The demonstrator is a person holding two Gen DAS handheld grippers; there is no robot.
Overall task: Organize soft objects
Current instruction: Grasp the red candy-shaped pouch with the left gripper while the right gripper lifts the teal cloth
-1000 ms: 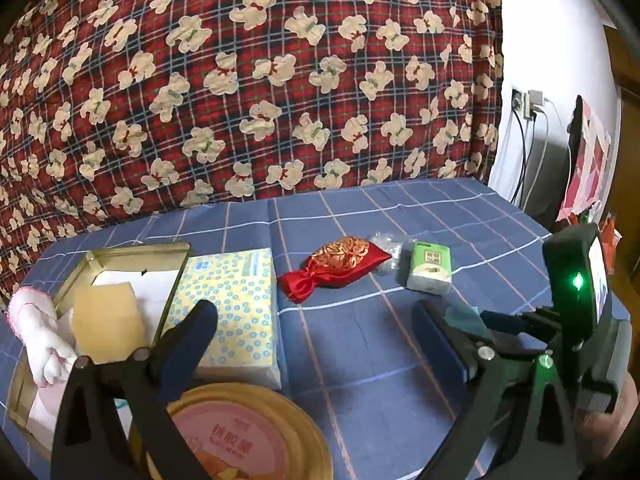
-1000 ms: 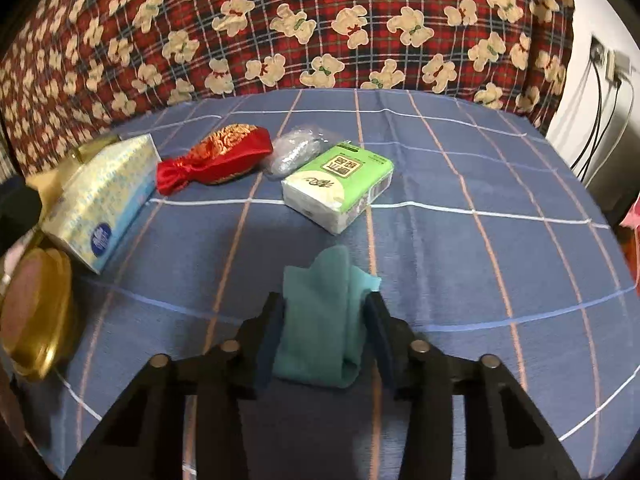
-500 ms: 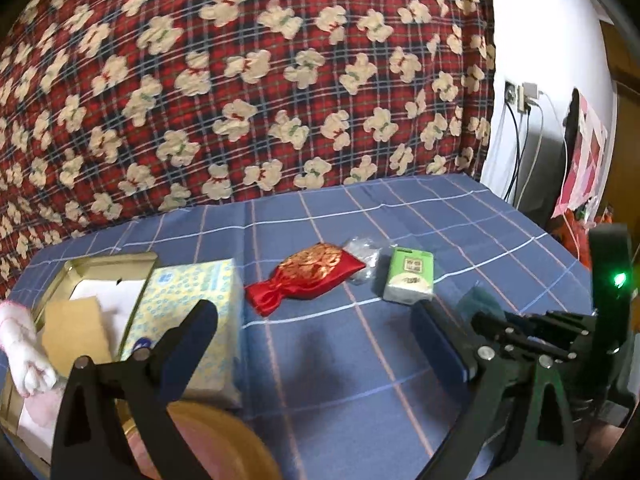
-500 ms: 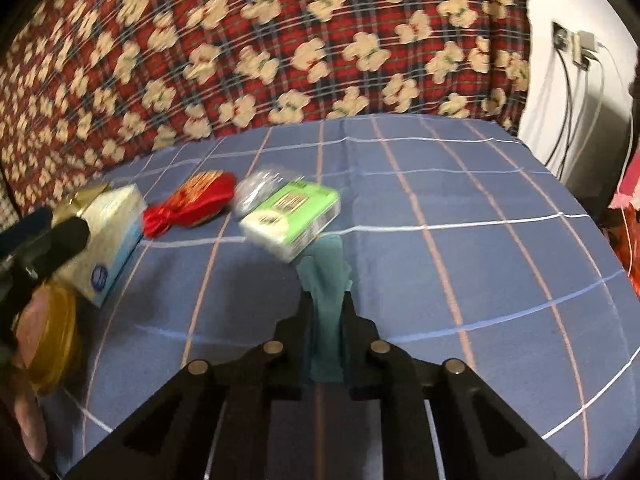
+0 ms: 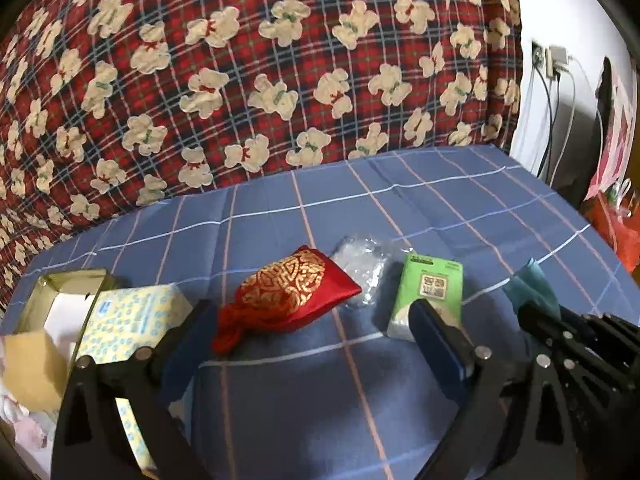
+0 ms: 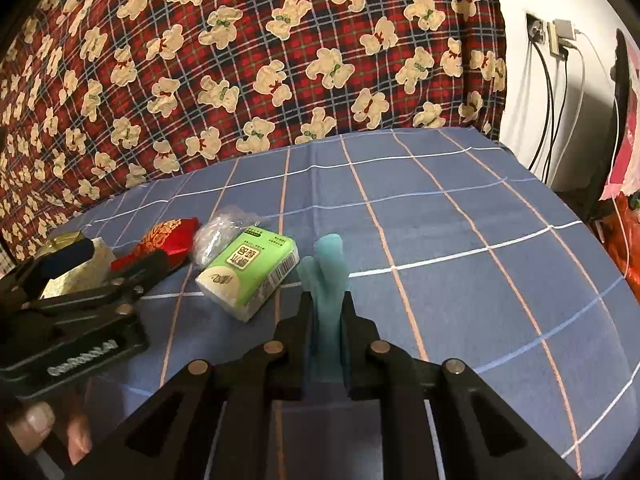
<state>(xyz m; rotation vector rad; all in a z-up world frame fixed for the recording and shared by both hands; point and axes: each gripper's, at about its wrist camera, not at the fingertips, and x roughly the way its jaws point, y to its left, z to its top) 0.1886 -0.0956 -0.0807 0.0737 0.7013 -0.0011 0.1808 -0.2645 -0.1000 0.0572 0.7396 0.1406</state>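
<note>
The right gripper [image 6: 326, 312] was clamped on the folded teal cloth [image 6: 328, 280], lifted just right of the green tissue pack [image 6: 250, 276]. The left gripper [image 5: 312, 340] stood wide and empty, framing the red pouch [image 5: 288, 300] left of that pack. I judged the sorting barely begun: pouch, pack and clear bag [image 5: 362, 260] lay loose outside the gold tin [image 5: 56, 292], well left of the pack.

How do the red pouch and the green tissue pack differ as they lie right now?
The red pouch is satin-like cloth with a gold pattern and a gathered, knotted end; the green tissue pack is a plain rectangular block in printed plastic wrap. The red pouch is plump and rounded, the green tissue pack flat-sided. Both lie loose on the blue checked sheet, either side of a clear plastic bag.
</note>
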